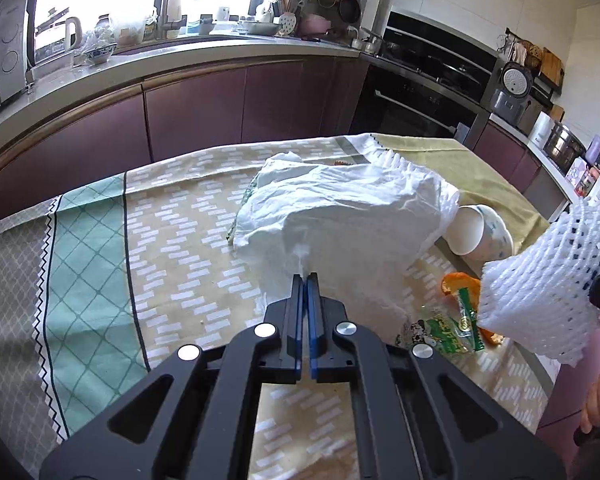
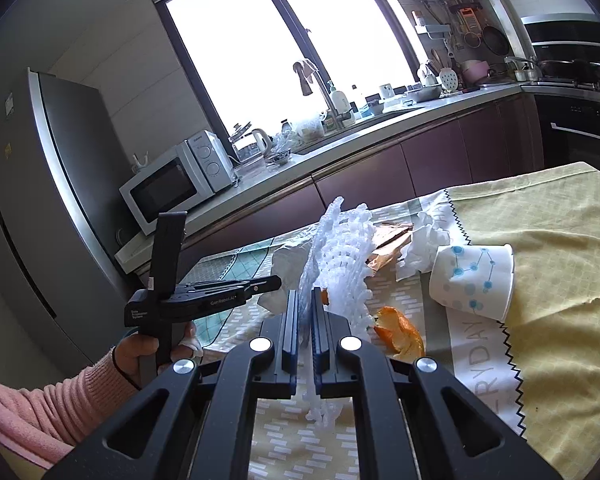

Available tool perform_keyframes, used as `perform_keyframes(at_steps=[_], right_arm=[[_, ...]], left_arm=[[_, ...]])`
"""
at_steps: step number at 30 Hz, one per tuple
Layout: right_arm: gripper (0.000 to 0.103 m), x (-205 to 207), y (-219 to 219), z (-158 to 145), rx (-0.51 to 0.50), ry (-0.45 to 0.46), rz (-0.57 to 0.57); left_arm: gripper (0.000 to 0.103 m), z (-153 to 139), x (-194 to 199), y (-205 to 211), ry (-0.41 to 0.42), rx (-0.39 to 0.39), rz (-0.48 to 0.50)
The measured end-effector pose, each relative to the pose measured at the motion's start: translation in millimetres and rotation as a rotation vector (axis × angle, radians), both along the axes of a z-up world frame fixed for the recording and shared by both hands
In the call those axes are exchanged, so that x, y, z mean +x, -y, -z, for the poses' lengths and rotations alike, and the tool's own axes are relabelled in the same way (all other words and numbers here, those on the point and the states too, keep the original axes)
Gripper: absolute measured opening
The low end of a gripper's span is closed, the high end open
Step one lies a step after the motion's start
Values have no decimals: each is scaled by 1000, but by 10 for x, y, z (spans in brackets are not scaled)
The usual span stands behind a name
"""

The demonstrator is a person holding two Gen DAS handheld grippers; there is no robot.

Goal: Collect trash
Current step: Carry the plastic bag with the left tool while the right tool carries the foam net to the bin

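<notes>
On the tablecloth [image 1: 172,216] | left gripper [image 1: 305,278] jaws pinch plastic bag [image 1: 340,208] | right gripper [image 2: 306,294] jaws clamp foam net [image 2: 340,256] | left side bare

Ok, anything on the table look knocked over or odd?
Yes: the paper cup lies tipped on its side on the tablecloth, mouth sideways, near the orange peel. No spill shows.

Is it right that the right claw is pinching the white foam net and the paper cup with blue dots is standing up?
Not quite. The right claw does pinch the white foam net, but the paper cup with blue dots lies tipped on its side, as the right wrist view shows.
</notes>
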State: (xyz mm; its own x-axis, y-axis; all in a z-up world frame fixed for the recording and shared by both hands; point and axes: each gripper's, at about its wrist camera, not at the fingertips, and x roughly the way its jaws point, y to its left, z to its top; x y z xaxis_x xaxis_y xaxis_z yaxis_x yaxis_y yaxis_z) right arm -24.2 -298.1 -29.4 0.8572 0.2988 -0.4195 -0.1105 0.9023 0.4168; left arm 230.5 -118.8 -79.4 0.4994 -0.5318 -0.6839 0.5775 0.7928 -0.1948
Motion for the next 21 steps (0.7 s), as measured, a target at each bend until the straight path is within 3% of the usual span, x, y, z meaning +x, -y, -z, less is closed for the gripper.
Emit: perform_keyframes(at_steps=[11,21], right_arm=[[5,69,-284,-84,5,25,-85],[5,253,-816,-127,20,24,-230]], left_arm=[[2,-446,-488,-770,71,-103,-63],[2,-662,-949,-1665,118,-126,-174]])
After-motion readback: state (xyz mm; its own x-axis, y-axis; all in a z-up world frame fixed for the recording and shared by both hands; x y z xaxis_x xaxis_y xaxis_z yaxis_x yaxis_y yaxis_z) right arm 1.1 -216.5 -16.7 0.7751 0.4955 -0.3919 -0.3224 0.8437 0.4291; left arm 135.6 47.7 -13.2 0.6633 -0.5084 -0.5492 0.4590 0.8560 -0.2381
